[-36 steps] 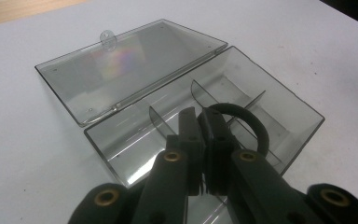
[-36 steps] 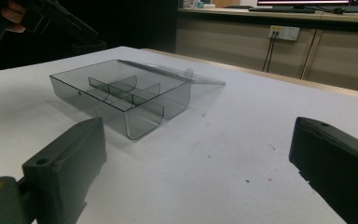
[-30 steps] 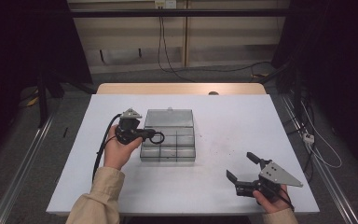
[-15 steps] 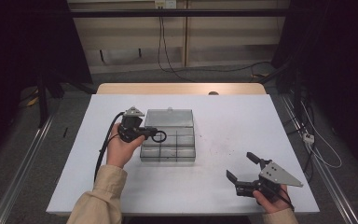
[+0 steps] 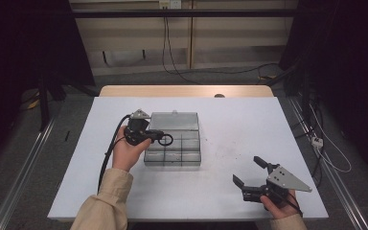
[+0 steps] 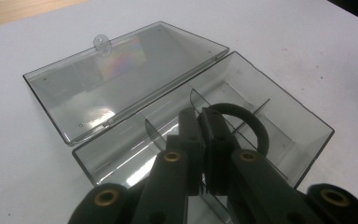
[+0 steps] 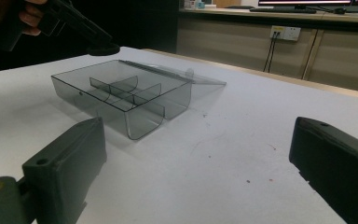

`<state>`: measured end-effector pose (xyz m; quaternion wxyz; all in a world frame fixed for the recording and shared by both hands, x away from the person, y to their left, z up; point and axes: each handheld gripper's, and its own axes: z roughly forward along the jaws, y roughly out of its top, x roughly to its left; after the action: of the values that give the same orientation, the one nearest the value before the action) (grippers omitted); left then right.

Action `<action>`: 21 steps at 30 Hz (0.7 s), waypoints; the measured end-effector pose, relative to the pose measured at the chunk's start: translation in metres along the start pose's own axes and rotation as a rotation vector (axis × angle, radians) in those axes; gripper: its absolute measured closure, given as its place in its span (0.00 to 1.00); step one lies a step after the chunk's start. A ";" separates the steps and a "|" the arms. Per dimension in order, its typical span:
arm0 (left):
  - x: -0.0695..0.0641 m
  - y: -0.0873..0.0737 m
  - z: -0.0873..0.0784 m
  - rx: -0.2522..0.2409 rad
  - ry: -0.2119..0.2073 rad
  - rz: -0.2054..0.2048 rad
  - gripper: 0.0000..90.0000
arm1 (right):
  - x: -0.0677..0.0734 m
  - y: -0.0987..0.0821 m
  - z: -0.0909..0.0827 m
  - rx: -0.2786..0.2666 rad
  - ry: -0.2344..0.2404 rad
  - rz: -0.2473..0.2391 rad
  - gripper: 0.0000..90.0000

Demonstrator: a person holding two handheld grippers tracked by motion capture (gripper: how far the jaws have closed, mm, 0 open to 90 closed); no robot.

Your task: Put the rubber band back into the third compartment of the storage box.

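A clear plastic compartment box (image 5: 191, 160) lies open at mid-table, its lid (image 5: 175, 120) folded back flat. My left gripper (image 5: 158, 139) hovers over the box's left part, shut on a black ring (image 5: 166, 139). In the left gripper view the ring (image 6: 254, 126) juts from the closed jaws (image 6: 204, 116) above the divided tray (image 6: 307, 144). Near the table's front right, my right gripper (image 5: 249, 171) stands open with nothing between its jaws. In the right gripper view the box (image 7: 121, 88) sits beyond the spread jaws (image 7: 198, 135), and the ring (image 7: 103, 48) hangs above it.
The white table top (image 5: 249, 124) surrounds the box, with a wooden strip (image 5: 182, 91) along its far edge. The left gripper's black cable (image 5: 106, 158) trails down beside the beige sleeve (image 5: 103, 206). Dark floor and cables lie beyond the table.
My left gripper has drifted slightly to the right over the box, still carrying the ring. The right gripper has stayed where it was.
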<state>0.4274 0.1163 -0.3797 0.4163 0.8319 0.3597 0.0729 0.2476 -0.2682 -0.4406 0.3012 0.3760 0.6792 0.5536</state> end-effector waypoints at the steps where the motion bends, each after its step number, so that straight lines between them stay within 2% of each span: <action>1: 0.000 0.000 0.001 0.003 0.000 0.003 0.97 | 0.000 0.000 0.000 0.001 -0.002 0.001 0.04; 3: 0.000 0.000 0.002 -0.004 0.003 -0.005 0.98 | 0.000 0.000 0.000 0.000 -0.001 0.001 0.04; 9: 0.000 0.002 0.005 0.008 0.002 0.012 0.97 | 0.000 0.000 -0.001 0.001 -0.001 0.000 0.04; 12: -0.001 0.003 0.008 0.004 0.002 0.000 0.98 | 0.000 0.000 -0.001 0.000 0.000 0.000 0.04; 13: -0.001 0.004 0.008 0.011 0.002 0.009 0.97 | 0.000 0.000 -0.001 0.000 0.000 0.000 0.04; 21: -0.003 0.007 0.011 0.007 -0.005 0.002 0.98 | 0.000 0.000 -0.001 -0.001 0.001 0.001 0.05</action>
<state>0.4342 0.1045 -0.3811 0.4142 0.8338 0.3582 0.0701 0.2470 -0.2685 -0.4404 0.3007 0.3761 0.6789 0.5543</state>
